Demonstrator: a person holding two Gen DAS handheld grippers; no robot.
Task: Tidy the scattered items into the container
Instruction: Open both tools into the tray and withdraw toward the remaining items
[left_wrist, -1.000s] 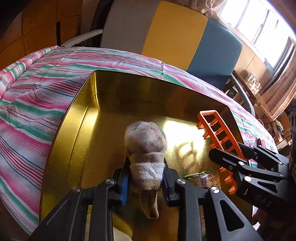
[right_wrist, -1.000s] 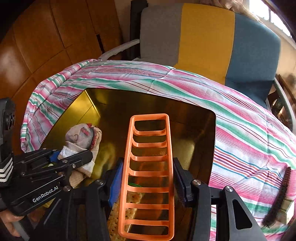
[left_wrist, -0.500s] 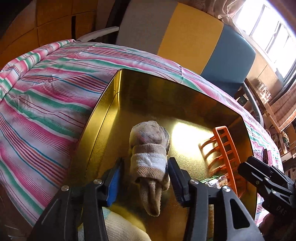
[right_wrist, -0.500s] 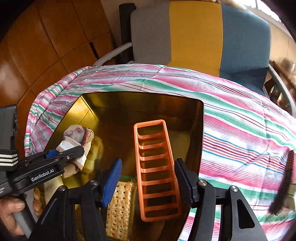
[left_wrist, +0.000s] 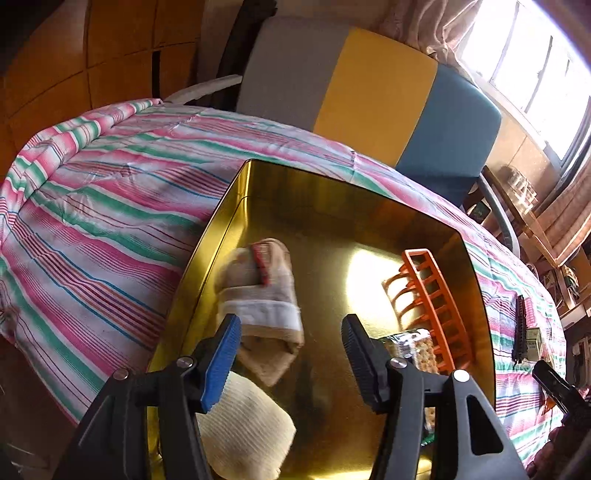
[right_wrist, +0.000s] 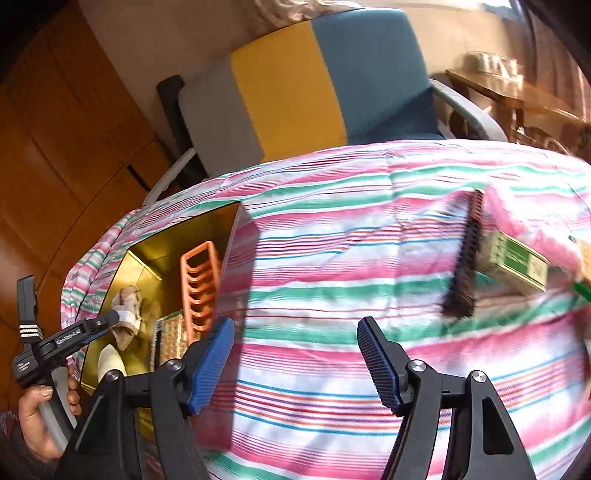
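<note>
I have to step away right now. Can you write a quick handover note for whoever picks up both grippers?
Left gripper: open, empty, over the gold tin.
Right gripper: open, empty, over the striped cloth, facing the remaining items.
Done: rolled sock, orange rack, cracker packet and cream cloth lie in the tin.
Left: black comb and green-and-cream box beside it; blurred items at the right edge, unidentifiable.

Left wrist view: close above gold tin, looking down and forward between own fingers toward striped chair.

Right wrist view: higher, aimed over striped cloth right of tin; right edge blurred, perhaps from motion.

Shared: tin, orange rack, rolled sock, chair, cloth, black comb.
</note>
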